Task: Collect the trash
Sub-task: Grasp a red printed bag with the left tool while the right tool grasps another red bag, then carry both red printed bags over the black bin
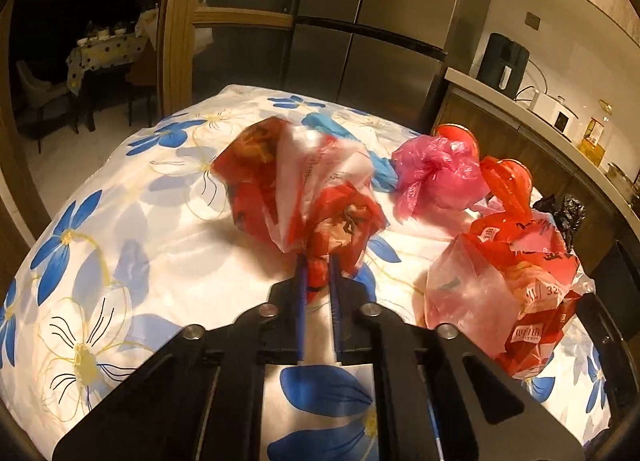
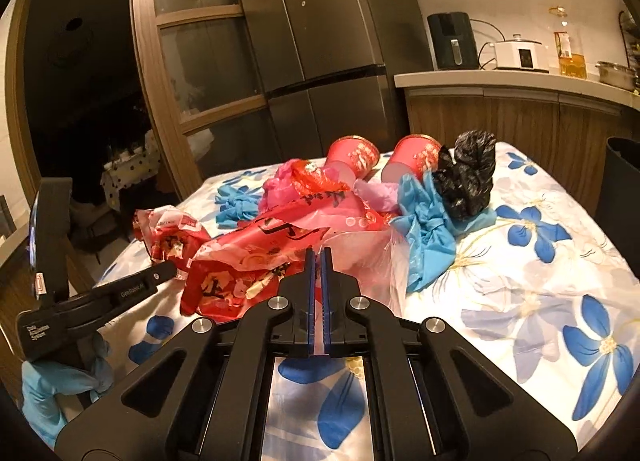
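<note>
Two tongs are in my hands, and both are squeezed on plastic bags. My left tongs [image 1: 319, 261] pinch the bunched end of a red and white bag [image 1: 288, 185]. That bag sits in the middle of the table with the blue flower cloth [image 1: 120, 229]. My right tongs [image 2: 319, 257] are closed on the thin clear edge of a big red bag [image 2: 256, 257] that lies right in front of them.

More trash lies on the cloth behind the red bags. A pink bag [image 1: 436, 177] sits past my left tongs. Two red paper cups [image 2: 354, 155] lie tipped on their sides near the far edge. A black bag [image 2: 468, 175] stands beside the right cup, and it touches a crumpled blue bag [image 2: 428, 221]. Another blue bundle [image 2: 236, 203] lies further left, by the pink bag.

From the right camera I can see my left hand in a blue glove [image 2: 60, 385], low at the left side.
</note>
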`<state>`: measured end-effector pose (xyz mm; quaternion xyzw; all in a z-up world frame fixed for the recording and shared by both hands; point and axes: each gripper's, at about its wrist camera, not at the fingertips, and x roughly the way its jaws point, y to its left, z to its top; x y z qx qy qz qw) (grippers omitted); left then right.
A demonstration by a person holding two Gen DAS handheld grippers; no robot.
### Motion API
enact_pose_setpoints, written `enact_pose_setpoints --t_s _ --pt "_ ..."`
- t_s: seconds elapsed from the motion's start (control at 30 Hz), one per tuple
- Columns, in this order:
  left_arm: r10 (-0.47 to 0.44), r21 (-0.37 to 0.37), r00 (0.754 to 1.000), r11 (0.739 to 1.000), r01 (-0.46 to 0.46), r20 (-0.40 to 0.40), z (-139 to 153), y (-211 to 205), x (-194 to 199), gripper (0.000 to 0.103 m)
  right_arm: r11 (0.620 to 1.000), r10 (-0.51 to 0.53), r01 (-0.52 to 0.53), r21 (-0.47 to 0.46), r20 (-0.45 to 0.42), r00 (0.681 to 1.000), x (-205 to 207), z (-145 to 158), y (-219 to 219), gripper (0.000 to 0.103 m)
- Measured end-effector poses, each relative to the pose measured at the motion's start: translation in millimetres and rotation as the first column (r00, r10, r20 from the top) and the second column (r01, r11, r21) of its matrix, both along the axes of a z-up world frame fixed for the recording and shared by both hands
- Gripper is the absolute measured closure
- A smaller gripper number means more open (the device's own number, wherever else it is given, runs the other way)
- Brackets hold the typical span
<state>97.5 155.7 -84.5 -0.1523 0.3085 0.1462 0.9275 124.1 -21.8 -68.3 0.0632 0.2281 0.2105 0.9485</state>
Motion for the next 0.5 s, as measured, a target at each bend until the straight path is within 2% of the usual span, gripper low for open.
enact_pose_setpoints --t_s 0.33,0.5 --pt "-0.029 0.042 0.991 0.999 0.024 0.127 37 -18 -26 0.096 1.0 -0.026 0.025 0.019 0.053 0.998 -17 21 -23 0.101" --pt "-0.067 0.06 0.984 0.997 0.058 0.164 53 -37 -29 0.096 0.999 -0.05 0.047 0.027 0.089 0.995 -26 34 -39 0.101"
